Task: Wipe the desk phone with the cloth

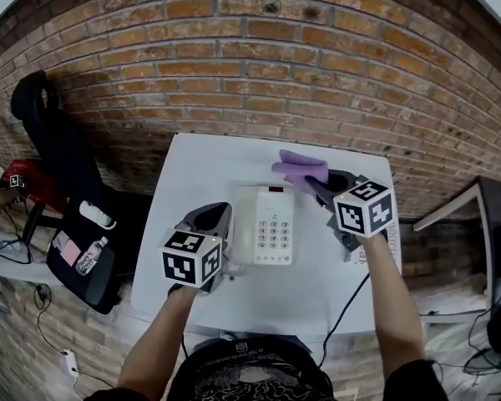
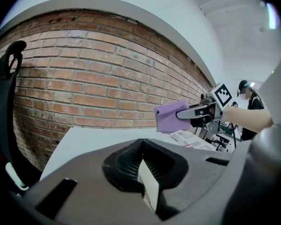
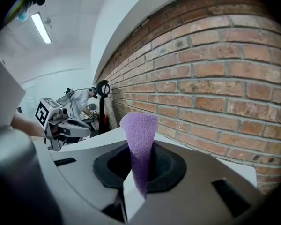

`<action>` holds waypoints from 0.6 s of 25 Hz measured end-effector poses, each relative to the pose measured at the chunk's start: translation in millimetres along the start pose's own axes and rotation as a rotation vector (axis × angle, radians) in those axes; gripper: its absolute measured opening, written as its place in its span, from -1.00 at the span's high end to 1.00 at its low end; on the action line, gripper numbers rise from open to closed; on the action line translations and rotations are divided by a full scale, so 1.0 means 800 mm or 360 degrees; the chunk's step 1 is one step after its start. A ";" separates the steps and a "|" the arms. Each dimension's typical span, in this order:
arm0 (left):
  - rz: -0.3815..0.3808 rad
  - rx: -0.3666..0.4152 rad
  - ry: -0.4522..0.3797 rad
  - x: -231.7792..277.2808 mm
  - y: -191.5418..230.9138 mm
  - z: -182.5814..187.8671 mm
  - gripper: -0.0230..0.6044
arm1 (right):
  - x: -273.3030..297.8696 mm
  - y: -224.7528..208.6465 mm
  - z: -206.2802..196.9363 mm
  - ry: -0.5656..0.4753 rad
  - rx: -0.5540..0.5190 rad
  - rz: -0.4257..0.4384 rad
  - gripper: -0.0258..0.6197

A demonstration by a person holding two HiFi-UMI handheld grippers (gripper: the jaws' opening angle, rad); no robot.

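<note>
Left side: black office chair (image 1: pixel 57 153) stands off the table's left edge, against the brick wall (image 1: pixel 250 57).
Left gripper (image 1: pixel 214 218) sits low over the white table (image 1: pixel 196 170), just beside the desk phone's left edge. Its jaws are pressed together with nothing between them (image 2: pixel 143 172). From the head view I can't tell whether it touches the phone body.
Desk phone (image 1: pixel 271 224) lies flat mid-table, keypad up, between the two grippers.
Right gripper (image 1: pixel 321 186) is at the phone's far right corner, jaws clamped on the purple cloth (image 1: pixel 301 167). In its own view the cloth (image 3: pixel 139 139) stands up out of the closed jaws (image 3: pixel 136 175) as a folded strip.
The cloth's free end hangs out past the phone's far edge, towards the wall. It looks lifted clear of the phone, not on it.
Left gripper view confirms this: cloth (image 2: pixel 171 116) pinched in the right gripper (image 2: pixel 189 114), raised above the tabletop.
</note>
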State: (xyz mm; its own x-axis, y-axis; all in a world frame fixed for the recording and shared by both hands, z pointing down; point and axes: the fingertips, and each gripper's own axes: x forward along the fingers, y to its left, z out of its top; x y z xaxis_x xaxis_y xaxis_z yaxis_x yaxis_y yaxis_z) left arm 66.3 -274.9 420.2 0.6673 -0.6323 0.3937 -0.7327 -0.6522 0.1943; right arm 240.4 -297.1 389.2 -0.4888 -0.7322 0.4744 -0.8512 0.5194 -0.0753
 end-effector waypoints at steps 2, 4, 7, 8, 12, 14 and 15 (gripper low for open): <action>-0.0011 0.0011 -0.0012 -0.007 -0.001 0.004 0.91 | -0.015 0.008 0.002 -0.0033 0.0013 -0.0051 0.77; -0.0017 0.0020 -0.0030 -0.015 -0.002 0.008 0.91 | -0.030 0.018 0.003 -0.0065 0.0023 -0.0097 0.77; -0.0027 0.0038 -0.0052 -0.029 -0.005 0.013 0.91 | -0.054 0.034 0.004 -0.0119 0.0034 -0.0171 0.76; -0.0034 0.0047 -0.0057 -0.033 -0.007 0.014 0.91 | -0.062 0.039 0.004 -0.0138 0.0044 -0.0200 0.77; -0.0057 0.0072 -0.0076 -0.049 -0.015 0.020 0.91 | -0.094 0.058 -0.001 -0.0202 0.0091 -0.0321 0.77; -0.0061 0.0068 -0.0083 -0.057 -0.017 0.020 0.91 | -0.107 0.071 -0.006 -0.0224 0.0105 -0.0368 0.77; -0.0064 0.0067 -0.0084 -0.061 -0.018 0.019 0.91 | -0.113 0.077 -0.008 -0.0237 0.0115 -0.0388 0.77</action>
State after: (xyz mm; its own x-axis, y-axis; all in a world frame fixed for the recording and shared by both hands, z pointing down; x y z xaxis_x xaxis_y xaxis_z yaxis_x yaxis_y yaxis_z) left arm 46.5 -240.8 384.3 0.7030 -0.6258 0.3380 -0.6996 -0.6939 0.1704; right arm 233.1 -196.0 347.1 -0.2863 -0.8908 0.3529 -0.9558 0.2914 -0.0399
